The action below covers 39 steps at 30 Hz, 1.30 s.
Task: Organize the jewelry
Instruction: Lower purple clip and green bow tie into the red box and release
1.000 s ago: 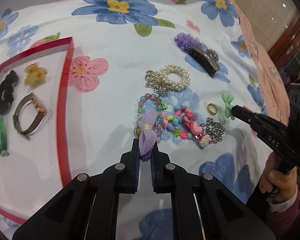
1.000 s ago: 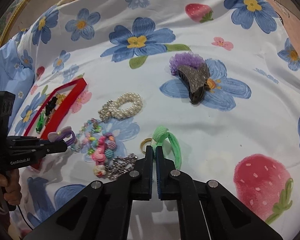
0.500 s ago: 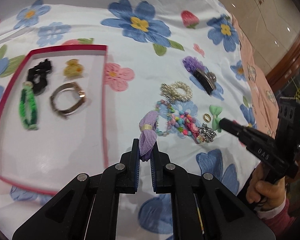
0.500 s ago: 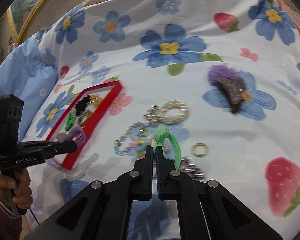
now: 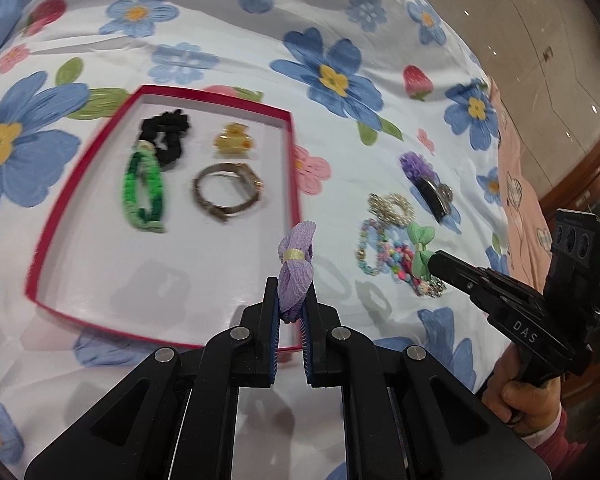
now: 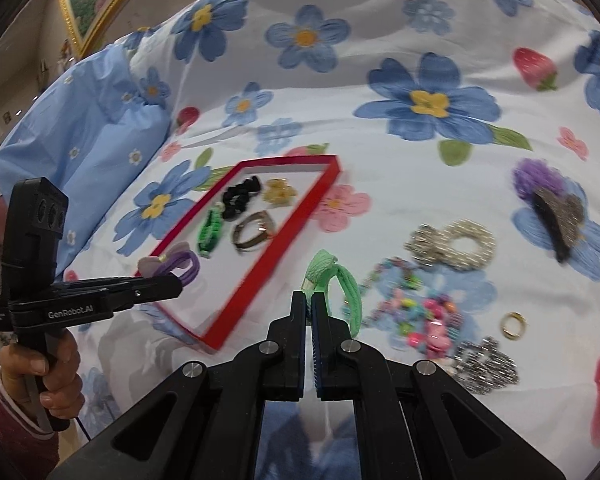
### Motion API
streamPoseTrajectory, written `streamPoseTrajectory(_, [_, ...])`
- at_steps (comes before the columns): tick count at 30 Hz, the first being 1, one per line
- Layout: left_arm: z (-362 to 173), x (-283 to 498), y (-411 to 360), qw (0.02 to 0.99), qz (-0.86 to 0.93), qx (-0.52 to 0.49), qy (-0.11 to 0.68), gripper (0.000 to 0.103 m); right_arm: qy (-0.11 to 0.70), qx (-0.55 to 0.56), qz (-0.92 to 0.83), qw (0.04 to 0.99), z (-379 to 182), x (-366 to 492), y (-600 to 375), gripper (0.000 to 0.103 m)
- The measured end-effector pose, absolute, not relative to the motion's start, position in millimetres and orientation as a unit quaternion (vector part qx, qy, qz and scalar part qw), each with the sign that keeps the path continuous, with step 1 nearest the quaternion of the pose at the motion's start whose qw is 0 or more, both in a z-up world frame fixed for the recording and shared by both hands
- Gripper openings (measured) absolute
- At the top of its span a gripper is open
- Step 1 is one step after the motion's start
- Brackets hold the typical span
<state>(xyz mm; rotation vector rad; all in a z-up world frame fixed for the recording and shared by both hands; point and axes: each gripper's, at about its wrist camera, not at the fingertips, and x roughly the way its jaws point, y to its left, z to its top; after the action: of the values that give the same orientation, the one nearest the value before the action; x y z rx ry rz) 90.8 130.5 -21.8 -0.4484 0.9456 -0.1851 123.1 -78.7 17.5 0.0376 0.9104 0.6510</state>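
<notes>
My left gripper point(image 5: 291, 300) is shut on a purple bow hair tie point(image 5: 296, 264) and holds it above the near right corner of the red-rimmed tray point(image 5: 296, 184). It also shows in the right wrist view point(image 6: 172, 284) with the purple tie point(image 6: 180, 266). My right gripper point(image 6: 310, 300) is shut on a green bow hair tie point(image 6: 335, 280), raised over the loose jewelry; it shows in the left wrist view point(image 5: 433, 260) with the green tie point(image 5: 419, 248). The tray holds a black scrunchie point(image 5: 166, 132), a green band point(image 5: 144, 192), a yellow clip point(image 5: 234, 144) and a bangle point(image 5: 228, 192).
On the floral cloth right of the tray lie a pearl bracelet point(image 6: 459, 242), colourful bead bracelets point(image 6: 411, 308), a gold ring point(image 6: 513, 324), a silver chain piece point(image 6: 483, 364) and a dark hair claw with a purple flower point(image 6: 551, 200). A blue pillow point(image 6: 88, 128) lies far left.
Both grippers rose and swung left toward the tray, each carrying its hair tie. The left gripper went from above the bead pile to the tray's near right corner.
</notes>
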Motion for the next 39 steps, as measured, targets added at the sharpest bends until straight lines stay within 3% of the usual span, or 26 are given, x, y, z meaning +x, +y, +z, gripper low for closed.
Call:
streamPoseTrajectory(18, [-53, 94, 216, 0.849, -0.026, -0.283, 0.446, 0.008, 0.451, -0.012, 0.379, 0.808, 2, 143, 30, 0.003])
streamPoseTrajectory(37, [-93, 127, 228, 0.826, -0.006, -0.285, 0.487, 0.008, 0.499, -0.049, 0.376, 0.780, -45, 166, 76, 0.003])
streamPoseTrajectory(39, [-93, 126, 229, 0.825, -0.004, -0.286, 0.488, 0.014, 0.501, -0.050, 0.375, 0.778, -49, 167, 77, 0.006])
